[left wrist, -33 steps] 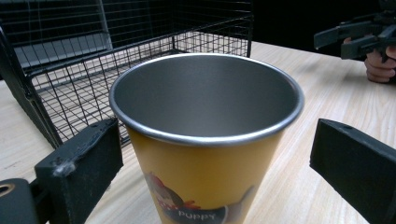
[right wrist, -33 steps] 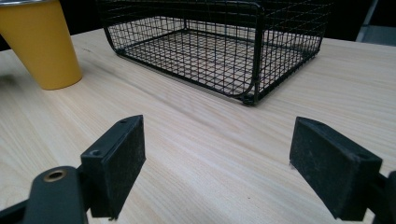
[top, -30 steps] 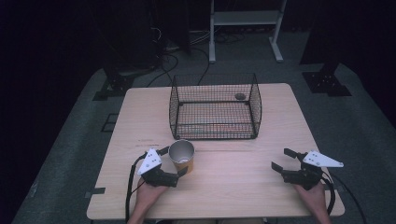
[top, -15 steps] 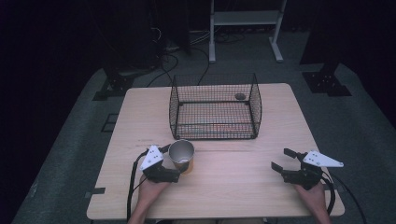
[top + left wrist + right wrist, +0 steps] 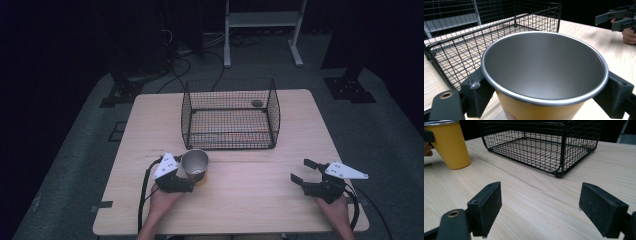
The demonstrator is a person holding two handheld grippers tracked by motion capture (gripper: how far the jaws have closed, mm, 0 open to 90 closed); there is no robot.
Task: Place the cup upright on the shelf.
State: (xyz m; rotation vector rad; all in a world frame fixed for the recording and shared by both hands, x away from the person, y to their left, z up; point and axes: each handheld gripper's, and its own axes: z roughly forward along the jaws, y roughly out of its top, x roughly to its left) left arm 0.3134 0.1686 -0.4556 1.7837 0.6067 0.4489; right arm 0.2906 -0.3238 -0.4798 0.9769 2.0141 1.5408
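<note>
Two tools work a pale wooden surface in a dark room. At the left, the left tool has its jaws clamped on either side of a yellow cup with a silver metal lining, just below the rim; the cup stands upright on the wood, near the front-left corner of a black wire basket. A narrow strip of bare wood separates the cup from the basket's front wall. In the left gripper view, the cup's round mouth sits between the two black jaws, the basket mesh close behind it and the right tool farther off at the upper right.

The basket sits toward the far middle of the surface, its top open and its wire floor bare; a small dark round object lies beyond its back wall. A wide stretch of clear wood runs from the cup across the front half to the right tool, whose jaws stand spread apart with nothing between them, well apart from the cup and basket. The right gripper view shows open grain between those jaws, the basket's corner ahead and the cup at the upper left.

Grey carpet surrounds the surface, with cables and a white frame on the floor behind.
</note>
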